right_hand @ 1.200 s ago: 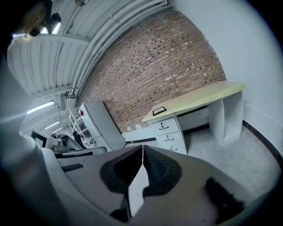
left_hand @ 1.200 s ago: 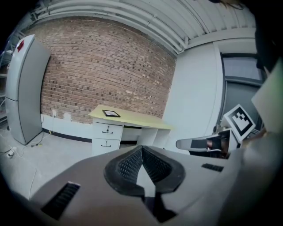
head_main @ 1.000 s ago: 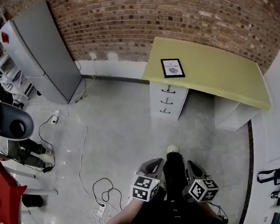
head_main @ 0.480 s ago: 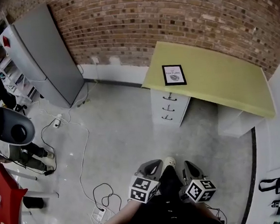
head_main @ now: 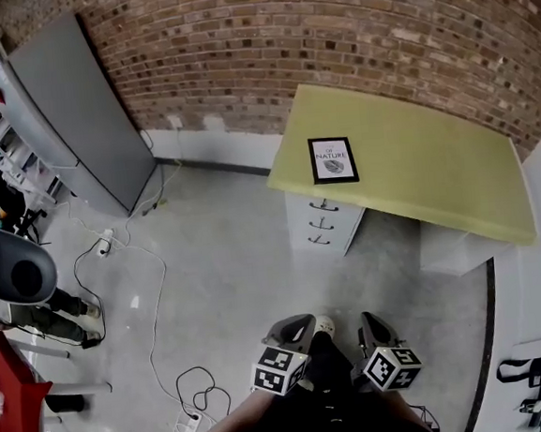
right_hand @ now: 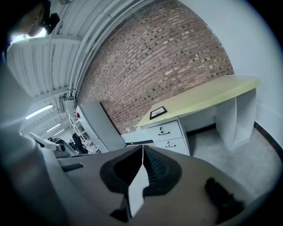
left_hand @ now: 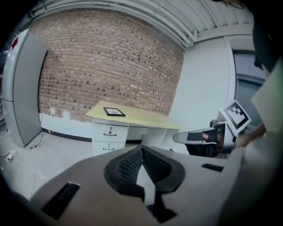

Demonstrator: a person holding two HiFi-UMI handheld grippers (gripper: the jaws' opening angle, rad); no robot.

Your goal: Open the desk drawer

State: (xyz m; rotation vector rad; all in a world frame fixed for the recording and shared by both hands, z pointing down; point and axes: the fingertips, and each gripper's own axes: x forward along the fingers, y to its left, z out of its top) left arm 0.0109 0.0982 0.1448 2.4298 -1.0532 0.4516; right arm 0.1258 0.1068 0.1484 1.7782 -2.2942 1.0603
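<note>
Drawer stack [head_main: 321, 223] stands under the left end of the yellow-green bench [head_main: 435, 163], as my head view shows it, and the bench backs onto the brick wall [head_main: 330, 36]. I count three white fronts there, each with a dark handle, and all three sit flush and closed. A framed print [head_main: 332, 160] lies flat on the bench top directly above the stack.

My left tool [head_main: 295, 324] and right tool [head_main: 370, 325] are held low in front of me, side by side. Both are well apart from the drawers, with bare grey floor [head_main: 246, 259] between. My shoe [head_main: 324, 325] shows between the two tools.

The left tool is clenched: in its own view the ribbed pads [left_hand: 132, 164] meet at the tips with nothing between them. The drawers appear far beyond, and the right tool sits off to the right. The right tool is clenched too, its pads [right_hand: 152, 170] meeting at the tips on nothing.

A tall grey cabinet [head_main: 83, 114] leans at the left by the wall. Loose cables [head_main: 196, 386] trail over the floor near my left side.
</note>
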